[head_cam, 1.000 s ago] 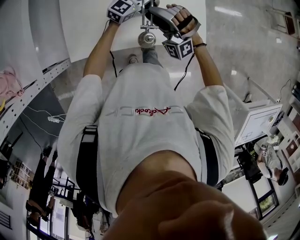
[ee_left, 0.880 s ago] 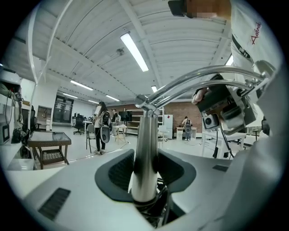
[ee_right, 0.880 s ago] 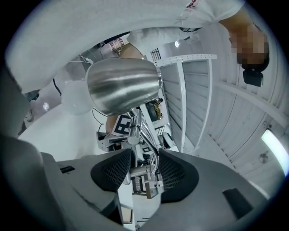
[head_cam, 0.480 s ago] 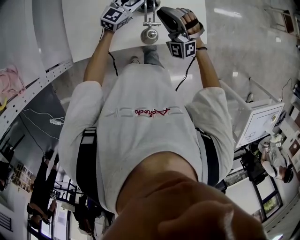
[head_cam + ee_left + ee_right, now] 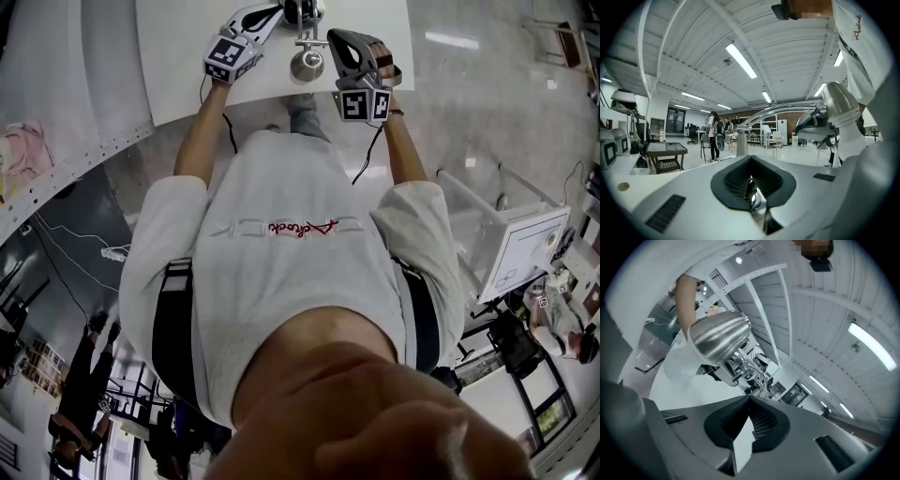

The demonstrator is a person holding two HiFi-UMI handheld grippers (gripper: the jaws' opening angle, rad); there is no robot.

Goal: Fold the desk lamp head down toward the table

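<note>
A chrome desk lamp head (image 5: 307,64) hangs over the white table (image 5: 187,66) at the top of the head view, with its thin metal arm (image 5: 306,33) behind it. My left gripper (image 5: 281,11) lies left of the arm and my right gripper (image 5: 334,39) right of the head. In the left gripper view the lamp head (image 5: 840,101) stands off to the right, apart from my left gripper (image 5: 750,158). From the right gripper view, the lamp head (image 5: 719,336) sits up and left of my right gripper (image 5: 750,398). Both pairs of jaws have just been closing and meet with nothing between them.
A white box-like unit (image 5: 511,244) stands at the right beside the person. The left gripper view shows a large hall with a person (image 5: 714,136), a dark side table (image 5: 663,150) and chairs far off.
Both hands have slid toward the top of the head view along with the table edge. The right gripper has rolled so its marker cube faces the camera. Both jaws went from open to shut.
</note>
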